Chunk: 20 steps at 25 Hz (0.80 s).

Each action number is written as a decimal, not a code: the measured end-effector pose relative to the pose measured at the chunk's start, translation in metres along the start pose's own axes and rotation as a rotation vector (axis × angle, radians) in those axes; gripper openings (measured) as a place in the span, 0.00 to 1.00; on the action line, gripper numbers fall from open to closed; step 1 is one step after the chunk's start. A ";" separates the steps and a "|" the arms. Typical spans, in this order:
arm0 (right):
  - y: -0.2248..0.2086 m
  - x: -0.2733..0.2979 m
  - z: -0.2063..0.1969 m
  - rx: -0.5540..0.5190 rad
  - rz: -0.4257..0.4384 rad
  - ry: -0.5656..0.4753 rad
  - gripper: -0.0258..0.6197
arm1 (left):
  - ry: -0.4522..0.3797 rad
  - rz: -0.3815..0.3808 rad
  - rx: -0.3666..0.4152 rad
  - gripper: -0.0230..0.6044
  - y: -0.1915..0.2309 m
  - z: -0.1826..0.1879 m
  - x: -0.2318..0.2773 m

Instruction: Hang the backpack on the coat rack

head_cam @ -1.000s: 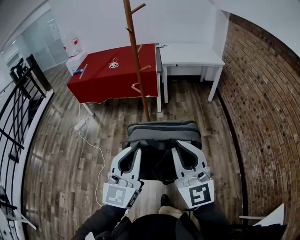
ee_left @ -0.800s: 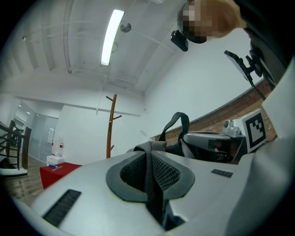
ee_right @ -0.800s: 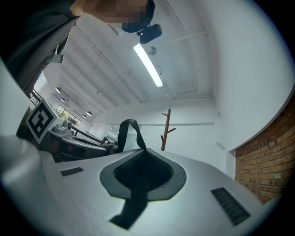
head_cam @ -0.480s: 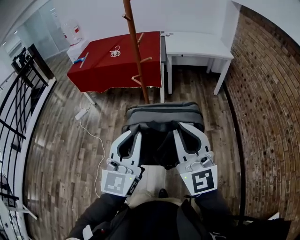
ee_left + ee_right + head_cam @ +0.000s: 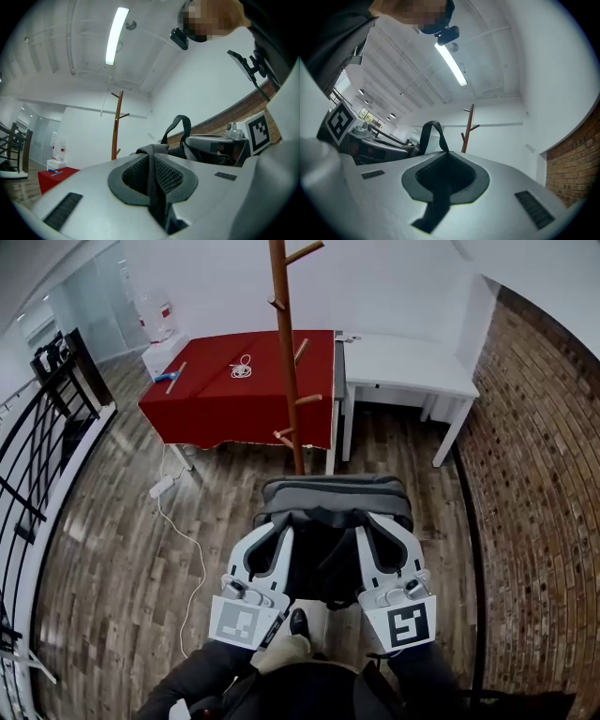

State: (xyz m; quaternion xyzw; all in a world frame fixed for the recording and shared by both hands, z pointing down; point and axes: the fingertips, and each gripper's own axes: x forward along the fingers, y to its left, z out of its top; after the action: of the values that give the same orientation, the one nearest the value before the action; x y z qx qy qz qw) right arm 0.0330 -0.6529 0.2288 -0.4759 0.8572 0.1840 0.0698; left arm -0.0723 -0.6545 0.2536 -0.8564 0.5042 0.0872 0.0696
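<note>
Backpack (image 5: 333, 498) held up between both tools, short of the coat rack (image 5: 287, 362)
The left tool (image 5: 278, 538) and right tool (image 5: 374, 534) each clamp a backpack strap, and the bag hangs above the floor. The rack stands beyond it, before a red desk (image 5: 211, 399).

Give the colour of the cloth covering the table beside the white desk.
The tablecloth is red, clearest in the head view.

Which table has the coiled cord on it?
The red-covered table, left of the white table in the head view; the white cord lies on its cloth.
</note>
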 end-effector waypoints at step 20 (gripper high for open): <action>-0.008 0.144 -0.011 -0.037 0.011 -0.036 0.07 | -0.036 -0.001 0.037 0.10 0.121 0.016 0.075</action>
State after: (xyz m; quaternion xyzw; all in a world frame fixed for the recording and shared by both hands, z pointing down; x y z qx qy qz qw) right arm -0.0372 -0.7746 0.1946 -0.4688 0.8550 0.2086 0.0754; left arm -0.1441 -0.7739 0.2181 -0.8534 0.5040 0.0934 0.0945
